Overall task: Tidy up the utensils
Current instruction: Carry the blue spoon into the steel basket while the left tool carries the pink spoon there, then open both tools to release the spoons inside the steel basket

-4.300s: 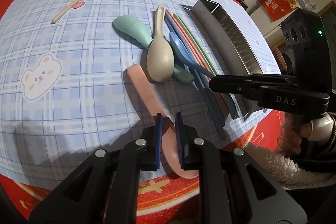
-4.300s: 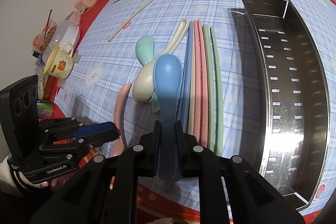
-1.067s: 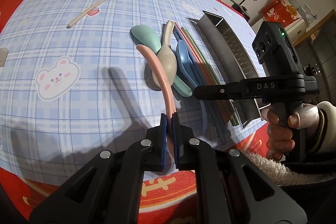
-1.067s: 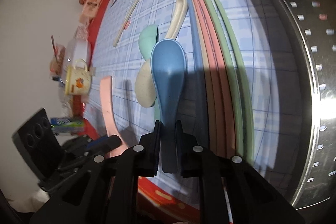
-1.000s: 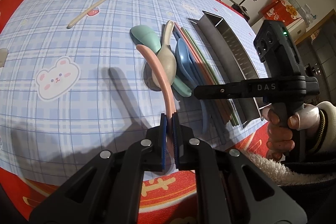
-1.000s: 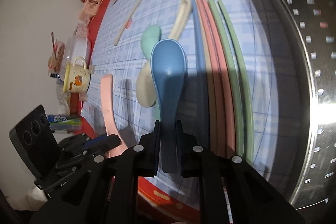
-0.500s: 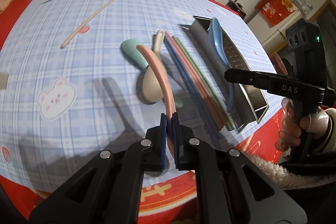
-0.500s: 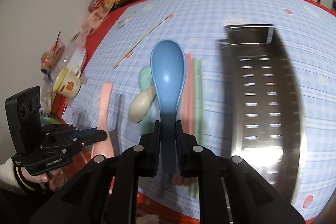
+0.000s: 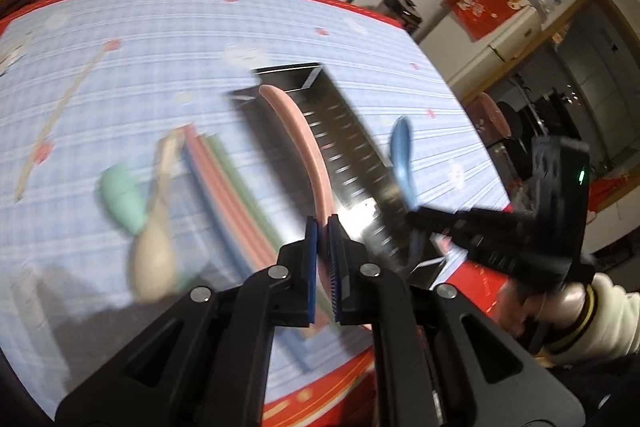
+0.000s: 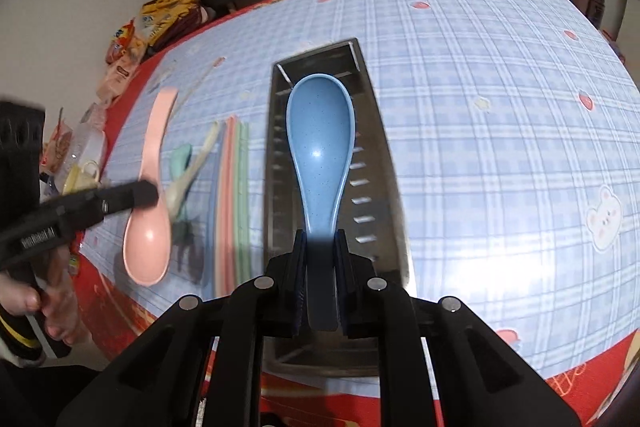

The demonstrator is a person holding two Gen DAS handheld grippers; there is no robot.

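Blue spoon [image 10: 320, 147] clamped in right hand-held gripper [image 10: 320, 251]

My left gripper [image 9: 322, 227] is angled downward, its blue pads clamped tight with only a thin gap between them. My right gripper [image 10: 321, 241] also tips steeply down, jaws pinched nearly closed. In the right wrist view my left hand [image 10: 38, 301] wraps its handle; in the left wrist view my right hand [image 9: 532, 307] does likewise, cuffed in a pale fleecy sleeve [image 9: 600, 315].

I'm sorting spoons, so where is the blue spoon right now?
The blue spoon is clamped by its handle in the right gripper, held in the air over the metal tray, right of the coloured chopsticks.
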